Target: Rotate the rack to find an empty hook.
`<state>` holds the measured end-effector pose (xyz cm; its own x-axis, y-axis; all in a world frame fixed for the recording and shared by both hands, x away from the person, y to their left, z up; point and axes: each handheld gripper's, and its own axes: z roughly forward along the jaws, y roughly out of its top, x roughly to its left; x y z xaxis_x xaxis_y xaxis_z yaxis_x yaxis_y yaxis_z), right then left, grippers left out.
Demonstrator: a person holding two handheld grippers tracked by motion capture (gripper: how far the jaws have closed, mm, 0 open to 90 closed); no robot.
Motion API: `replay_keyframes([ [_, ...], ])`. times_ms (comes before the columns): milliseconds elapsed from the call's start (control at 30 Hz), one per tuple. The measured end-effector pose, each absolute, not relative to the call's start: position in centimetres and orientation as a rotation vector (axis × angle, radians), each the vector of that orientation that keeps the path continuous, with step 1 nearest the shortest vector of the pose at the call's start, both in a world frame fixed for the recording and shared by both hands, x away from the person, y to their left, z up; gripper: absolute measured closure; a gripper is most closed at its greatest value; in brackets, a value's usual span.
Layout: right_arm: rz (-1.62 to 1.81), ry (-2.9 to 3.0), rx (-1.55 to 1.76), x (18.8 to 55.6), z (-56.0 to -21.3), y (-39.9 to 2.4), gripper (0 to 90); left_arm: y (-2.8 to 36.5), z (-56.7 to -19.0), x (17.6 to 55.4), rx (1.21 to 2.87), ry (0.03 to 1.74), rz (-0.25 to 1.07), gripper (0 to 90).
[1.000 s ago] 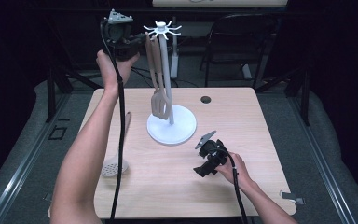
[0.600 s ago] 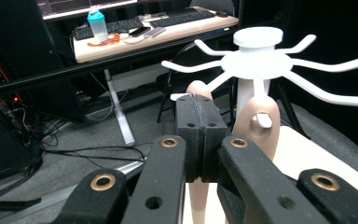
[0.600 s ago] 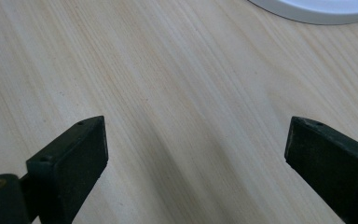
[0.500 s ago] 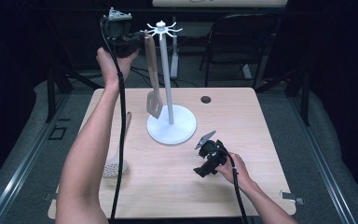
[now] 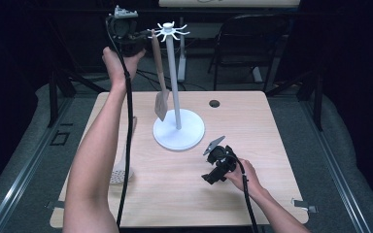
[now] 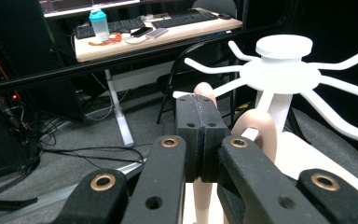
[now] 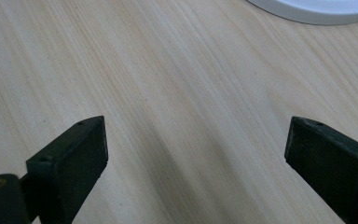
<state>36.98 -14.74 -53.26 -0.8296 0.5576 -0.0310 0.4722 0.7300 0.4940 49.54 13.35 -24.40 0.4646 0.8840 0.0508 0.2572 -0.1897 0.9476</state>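
My left gripper point(image 5: 144, 34) is raised high beside the top of the white hook rack point(image 5: 174, 73). It is shut on the upper end of a wooden spatula point(image 5: 160, 94), which hangs down just left of the rack's pole. In the left gripper view the pads point(image 6: 200, 123) are pressed together. There the beige handle point(image 6: 257, 133) lies close to the rack's white hooks point(image 6: 279, 70). My right gripper point(image 5: 212, 167) rests low on the table near the front right, and its jaws point(image 7: 196, 149) stand wide open over bare wood.
A slotted wooden utensil point(image 5: 121, 172) lies on the table point(image 5: 272, 145) at the left, partly behind the left forearm. The rack's round base point(image 5: 179, 133) point(image 7: 317, 11) sits mid-table. A small dark hole point(image 5: 214, 103) is at the back. A folding chair point(image 5: 252, 43) stands beyond.
The spatula's blade has swung left off the rack's pole and now hangs straighter beside it. The left gripper has barely shifted at the rack's top. The right gripper has not moved.
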Motion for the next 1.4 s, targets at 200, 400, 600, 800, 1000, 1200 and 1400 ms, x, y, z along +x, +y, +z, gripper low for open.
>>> replay_keyframes([
  [200, 0.685, 2.769, 0.812, 37.1, -53.1, -14.8, 5.7, 13.8, -24.4, 49.4, 1.694, 1.011, 0.778, 89.7],
  [400, 0.712, 2.755, 0.827, 36.9, -53.2, -14.7, 5.6, 15.6, -24.6, 48.6, 1.665, 1.048, 0.760, 82.5],
  [600, 0.696, 2.767, 0.826, 37.0, -53.1, -14.7, 5.6, 16.8, -25.6, 48.0, 1.740, 1.088, 0.745, 61.8],
  [800, 0.706, 2.769, 0.835, 37.0, -53.2, -14.7, 5.6, 17.1, -27.2, 47.4, 1.842, 1.110, 0.741, 44.4],
  [1000, 0.715, 2.771, 0.840, 37.0, -53.3, -14.6, 5.6, 17.1, -28.9, 46.8, 1.916, 1.133, 0.731, 30.3],
  [1200, 0.684, 2.786, 0.822, 37.1, -53.1, -14.8, 5.6, 17.2, -30.6, 46.4, 1.957, 1.160, 0.721, 21.7],
  [1400, 0.700, 2.784, 0.829, 37.1, -53.1, -14.8, 5.6, 17.3, -33.0, 45.9, 2.000, 1.197, 0.699, 15.7],
])
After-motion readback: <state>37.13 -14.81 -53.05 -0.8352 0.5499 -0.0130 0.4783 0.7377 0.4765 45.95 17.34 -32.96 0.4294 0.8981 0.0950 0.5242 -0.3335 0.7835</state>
